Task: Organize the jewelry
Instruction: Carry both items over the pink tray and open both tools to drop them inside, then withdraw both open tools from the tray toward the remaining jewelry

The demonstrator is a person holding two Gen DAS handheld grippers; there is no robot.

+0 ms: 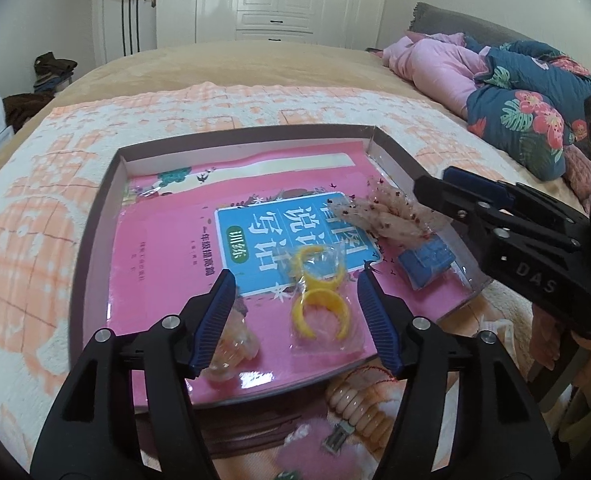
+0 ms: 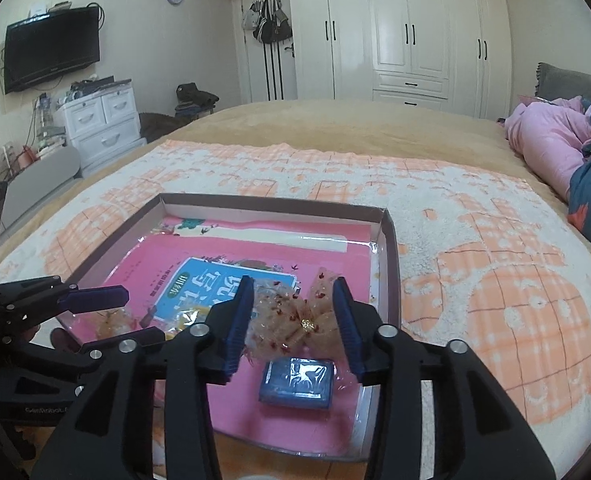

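Standing apart, the left gripper's blue fingers straddle a clear packet of two yellow rings without pressing on it; the packet lies flat on the pink book between them. Just outside the left finger, partly hidden by it, sits a pale orange trinket in clear wrap, too blurred to name.

Over on the other side, the right gripper also has its fingers apart, and a gauzy beige bow with red specks and a gold centre lies between them on the book. Whether the pads touch its edges I cannot tell, but the bow rests on the book rather than hanging. Just nearer than the bow is a small blue block in shiny wrap, flat on the cover.

All of this lies inside a shallow tray with low brown walls, the book filling most of its floor. Just outside the tray's near edge, a bracelet of pale beads lies on the orange-and-white blanket by a small metal clip. That blanket covers the bed, with a pink and floral quilt heaped at the far right. White wardrobes line the far wall.
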